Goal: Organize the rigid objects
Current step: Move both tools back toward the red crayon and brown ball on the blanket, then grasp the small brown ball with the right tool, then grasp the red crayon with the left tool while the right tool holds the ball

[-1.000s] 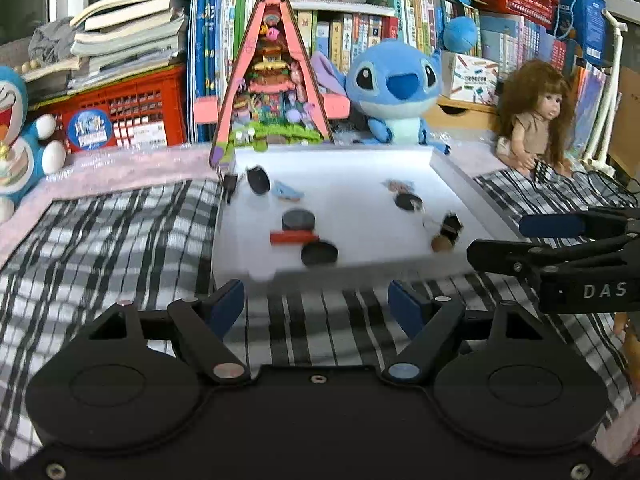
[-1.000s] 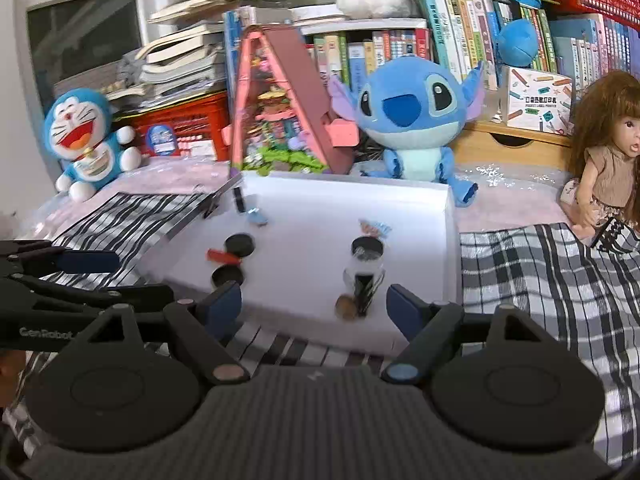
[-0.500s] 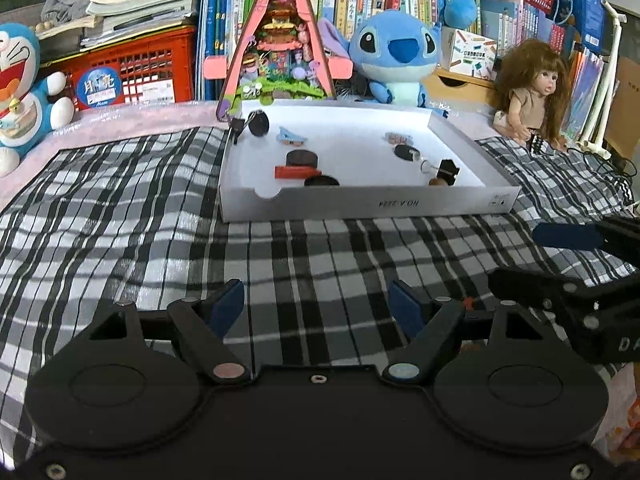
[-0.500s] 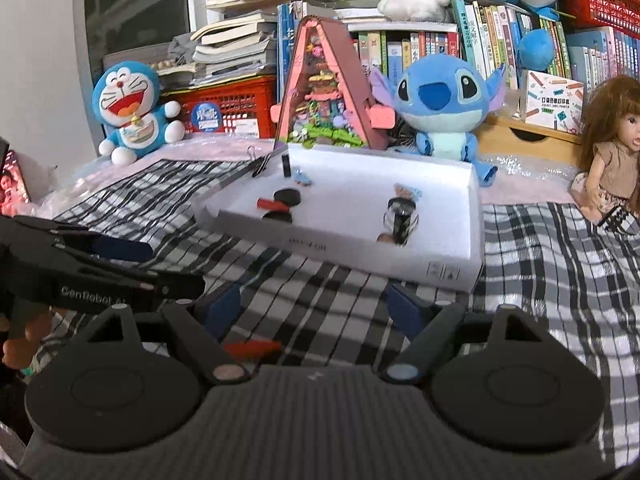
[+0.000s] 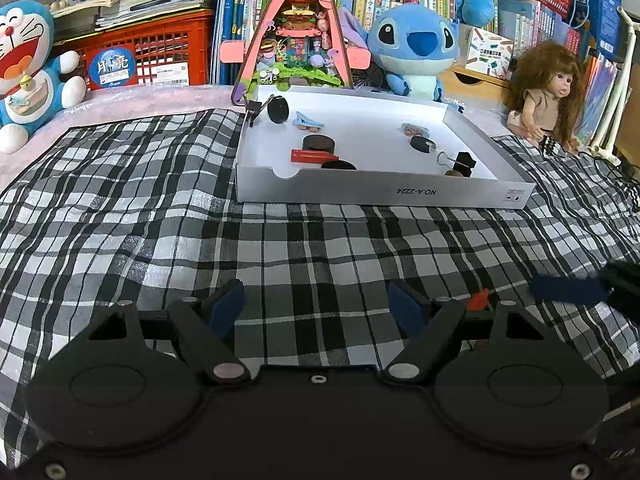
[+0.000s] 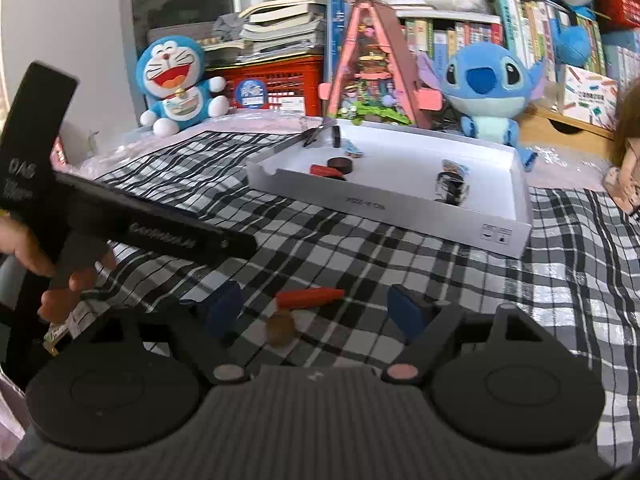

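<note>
Since a second ago both my grippers have pulled back from the box (image 5: 384, 196), which now sits well ahead instead of right under the fingers, and the right fingers have just been closing a little. In the left wrist view, my left gripper (image 5: 316, 308) hangs over bare checked cloth (image 5: 160, 240), its fingers apart with nothing between them. The box lies on the cloth beyond, holding a red crayon (image 5: 314, 156), black discs (image 5: 319, 143), a blue clip (image 5: 309, 121) and a binder clip (image 5: 460, 162). A blue finger of the right gripper (image 5: 568, 288) shows at the right edge, and an orange-red tip pokes out by my own right finger; I cannot tell what it is from here. Plush toys, a doll (image 5: 548, 96) and books line the back. In the right wrist view, my right gripper (image 6: 316, 312) is low over the cloth with fingers apart, not touching anything. Between them lie a second red crayon (image 6: 310, 298) and, just nearer the camera, a small brown round piece (image 6: 281, 330), both on the cloth outside the box. The left gripper (image 6: 132, 228) crosses the left side, a hand (image 6: 60, 276) around its grip. The box stands farther off, its contents partly hidden by the near wall.
</note>
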`<state>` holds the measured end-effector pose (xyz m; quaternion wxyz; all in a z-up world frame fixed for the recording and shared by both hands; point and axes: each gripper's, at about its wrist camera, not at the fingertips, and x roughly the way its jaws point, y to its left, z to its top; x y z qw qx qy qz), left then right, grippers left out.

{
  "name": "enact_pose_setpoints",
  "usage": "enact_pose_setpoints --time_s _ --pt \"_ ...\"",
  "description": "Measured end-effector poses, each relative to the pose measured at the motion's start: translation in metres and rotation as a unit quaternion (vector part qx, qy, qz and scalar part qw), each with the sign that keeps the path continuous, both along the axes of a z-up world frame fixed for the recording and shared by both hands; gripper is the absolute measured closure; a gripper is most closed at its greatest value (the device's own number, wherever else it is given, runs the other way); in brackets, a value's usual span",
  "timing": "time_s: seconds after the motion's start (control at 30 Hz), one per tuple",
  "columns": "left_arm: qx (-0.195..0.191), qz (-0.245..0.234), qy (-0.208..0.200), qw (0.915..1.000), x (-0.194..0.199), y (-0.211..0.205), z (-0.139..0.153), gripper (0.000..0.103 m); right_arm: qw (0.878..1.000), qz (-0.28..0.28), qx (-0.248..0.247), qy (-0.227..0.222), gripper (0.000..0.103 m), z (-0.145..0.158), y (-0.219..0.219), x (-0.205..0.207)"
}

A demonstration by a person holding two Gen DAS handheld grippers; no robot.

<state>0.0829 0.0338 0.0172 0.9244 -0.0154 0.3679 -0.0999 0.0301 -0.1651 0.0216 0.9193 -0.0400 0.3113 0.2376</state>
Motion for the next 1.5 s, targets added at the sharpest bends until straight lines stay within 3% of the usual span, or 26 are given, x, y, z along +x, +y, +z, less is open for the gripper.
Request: enact_pose_setpoints --time_s 0.3,0.37,0.4,0.57,0.93,1.03,1.23,1.4,1.47,1.5 --pt "-0.006 -0.008 0.003 0.9999 -0.006 -0.003 -0.001 0.025 1.000 0.027 -0.008 0.013 0.057 -0.006 0.006 -0.009" --pt "-0.006 -0.010 0.004 0.9999 -0.007 -0.005 -0.002 0.025 0.999 0.027 -0.007 0.017 0.080 -0.009 0.004 -0.010" --pt "-0.007 -0.011 0.004 0.9999 -0.008 -0.006 -0.002 0.025 0.999 0.026 -0.004 0.020 0.084 -0.010 0.003 -0.011" --pt "-0.008 -0.025 0.007 0.9996 -0.012 -0.012 -0.003 0.026 1.000 -0.004 -0.008 0.005 0.085 -0.008 -0.006 -0.012" --pt "0.013 -0.110 -0.013 0.9938 -0.032 -0.041 -0.006 0.025 0.995 -0.095 -0.008 -0.003 0.085 -0.004 -0.045 0.000" --pt "0.038 -0.097 -0.011 0.9945 -0.029 -0.047 -0.010 0.025 0.995 -0.099 -0.010 -0.003 0.084 -0.003 -0.047 0.001" --pt "0.039 -0.065 -0.007 0.9971 -0.017 -0.041 -0.012 0.025 0.995 -0.100 -0.010 -0.003 0.084 -0.005 -0.048 0.000" --pt "0.045 -0.045 -0.007 0.9979 -0.006 -0.036 -0.012 0.025 0.996 -0.085 0.014 -0.006 0.077 -0.006 -0.048 -0.004" --pt "0.046 -0.047 -0.009 0.9978 -0.007 -0.036 -0.011 0.025 0.997 -0.081 0.014 -0.012 0.060 -0.006 -0.045 -0.006" --pt "0.047 -0.052 -0.011 0.9975 -0.008 -0.037 -0.010 0.025 0.997 -0.078 0.011 -0.015 0.059 -0.006 -0.044 -0.007"
